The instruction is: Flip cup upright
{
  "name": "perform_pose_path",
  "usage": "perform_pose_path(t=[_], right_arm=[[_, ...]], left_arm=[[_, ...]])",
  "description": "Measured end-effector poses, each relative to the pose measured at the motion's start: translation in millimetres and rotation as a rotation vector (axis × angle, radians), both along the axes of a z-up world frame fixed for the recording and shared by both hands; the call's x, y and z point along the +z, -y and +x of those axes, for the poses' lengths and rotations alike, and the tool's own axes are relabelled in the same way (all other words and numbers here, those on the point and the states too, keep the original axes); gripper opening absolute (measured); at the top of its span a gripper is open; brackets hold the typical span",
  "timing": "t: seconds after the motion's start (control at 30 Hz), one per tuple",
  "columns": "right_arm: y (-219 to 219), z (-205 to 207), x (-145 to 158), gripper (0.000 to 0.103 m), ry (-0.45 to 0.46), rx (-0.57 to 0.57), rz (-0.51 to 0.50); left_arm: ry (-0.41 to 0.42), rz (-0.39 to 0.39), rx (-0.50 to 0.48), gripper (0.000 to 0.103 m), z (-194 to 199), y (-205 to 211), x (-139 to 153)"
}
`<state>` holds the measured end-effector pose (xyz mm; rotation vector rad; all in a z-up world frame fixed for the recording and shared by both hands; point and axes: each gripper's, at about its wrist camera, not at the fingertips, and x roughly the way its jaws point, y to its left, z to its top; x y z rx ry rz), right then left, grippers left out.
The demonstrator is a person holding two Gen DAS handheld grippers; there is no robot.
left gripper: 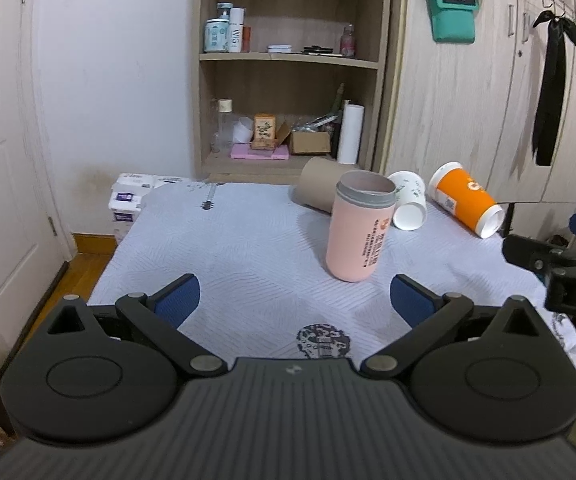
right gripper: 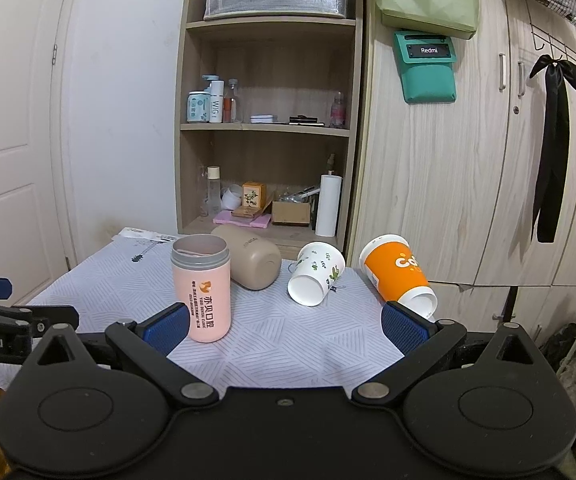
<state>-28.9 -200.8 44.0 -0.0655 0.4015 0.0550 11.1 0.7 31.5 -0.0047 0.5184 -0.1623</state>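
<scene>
A pink cup (left gripper: 358, 232) (right gripper: 202, 290) with a grey rim stands upright on the cloth-covered table (left gripper: 216, 248) (right gripper: 288, 344). Behind it a beige cup (left gripper: 316, 188) (right gripper: 254, 262) lies on its side. A white leaf-print paper cup (left gripper: 408, 200) (right gripper: 316, 274) and an orange paper cup (left gripper: 466, 206) (right gripper: 400, 272) also lie on their sides, mouths toward me. My left gripper (left gripper: 294, 300) is open and empty, short of the pink cup. My right gripper (right gripper: 286, 328) is open and empty, in front of the white cup; it also shows at the left wrist view's right edge (left gripper: 560, 264).
A wooden shelf (left gripper: 288, 60) (right gripper: 268, 128) with bottles and boxes stands behind the table. Wardrobe doors (left gripper: 468, 100) (right gripper: 448, 160) are at the right, a white door (left gripper: 0, 140) at the left. Tissue packs (left gripper: 128, 196) sit on the floor beyond the table's left corner.
</scene>
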Motion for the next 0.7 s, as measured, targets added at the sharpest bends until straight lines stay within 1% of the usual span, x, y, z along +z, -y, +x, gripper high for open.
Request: perform_pose_path(t=[0.1,0.33,0.7], right_arm=[[-0.1,-0.3,-0.3,0.103,0.000,0.001,-0.002],[-1.0,-0.9,-0.1,0.103,0.002,-0.001,-0.007],[-2.9,-1.3,-0.2,0.103,0.003,-0.003,-0.013]], left_arm=[[-0.010,0.016,0.015,0.103,1.4,0.5,-1.1],[-0.014,0.016,0.030,0.103,2.4,-2.6,-2.5],[0.024,0.025,0.051,0.103,-0.6,-3.4,-1.8]])
